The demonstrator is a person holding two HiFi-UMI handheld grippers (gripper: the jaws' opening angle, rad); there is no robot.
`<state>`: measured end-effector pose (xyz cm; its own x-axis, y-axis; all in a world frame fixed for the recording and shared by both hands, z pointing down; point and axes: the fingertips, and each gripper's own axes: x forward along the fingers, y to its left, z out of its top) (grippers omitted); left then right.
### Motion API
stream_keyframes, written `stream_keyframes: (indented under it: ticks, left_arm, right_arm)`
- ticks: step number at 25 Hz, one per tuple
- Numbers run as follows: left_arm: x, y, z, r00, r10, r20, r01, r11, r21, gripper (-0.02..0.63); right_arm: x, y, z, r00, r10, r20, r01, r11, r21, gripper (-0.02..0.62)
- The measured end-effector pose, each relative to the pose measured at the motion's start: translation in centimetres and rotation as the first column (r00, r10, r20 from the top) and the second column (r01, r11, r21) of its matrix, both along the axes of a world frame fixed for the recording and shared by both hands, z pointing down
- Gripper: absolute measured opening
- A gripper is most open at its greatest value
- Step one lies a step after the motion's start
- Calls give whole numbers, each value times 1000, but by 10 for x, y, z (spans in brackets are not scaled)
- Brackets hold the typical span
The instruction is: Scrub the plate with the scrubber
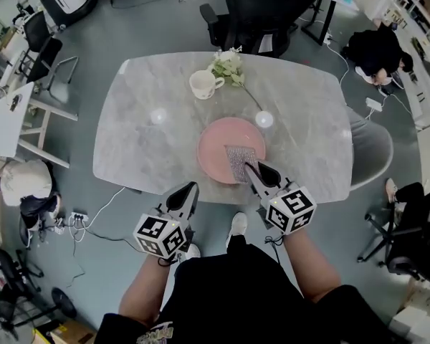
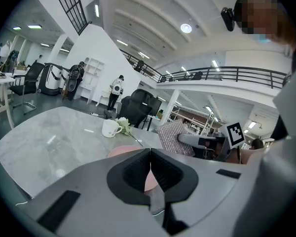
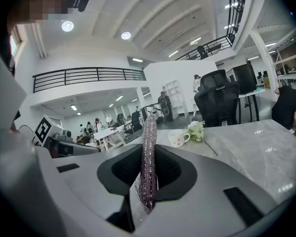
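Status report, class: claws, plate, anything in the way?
Right claw shut on scrubber, above pink plate. Left claw shut, empty, at table edge. Mug, flower behind plate, not blocking.

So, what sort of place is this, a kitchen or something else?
Probably an open-plan office or lab, not a kitchen: black swivel office chairs stand near the grey marble-look table, a white power strip with cables lies on the floor, and a black-railed upper gallery runs overhead.
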<state>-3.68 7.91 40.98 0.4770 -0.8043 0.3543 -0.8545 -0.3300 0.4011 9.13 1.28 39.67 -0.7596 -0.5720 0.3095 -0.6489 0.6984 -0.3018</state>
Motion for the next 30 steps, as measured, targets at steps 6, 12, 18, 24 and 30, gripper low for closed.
stream_keyframes:
  ticks: [6, 12, 18, 24, 30]
  left_arm:
    - [11, -25, 9, 998, -58, 20, 58, 998, -21, 18]
    - [16, -38, 19, 991, -115, 62, 118, 992, -50, 18]
    - [20, -37, 36, 983, -153, 100, 163, 982, -97, 20]
    - [15, -34, 58, 983, -143, 113, 160, 975, -156, 20]
    - [7, -45, 80, 986, -124, 112, 145, 968, -207, 117]
  right_arm:
    - [5, -28, 9, 997, -77, -11, 77, 997, -15, 74]
    - [5, -42, 16, 989, -149, -14, 148, 988, -30, 74]
    - [9, -43, 24, 983, -185, -18, 184, 982, -46, 74]
    - [11, -40, 36, 984, -175, -18, 173, 982, -74, 74]
    - [11, -39, 48, 987, -156, -33, 152, 983, -101, 74]
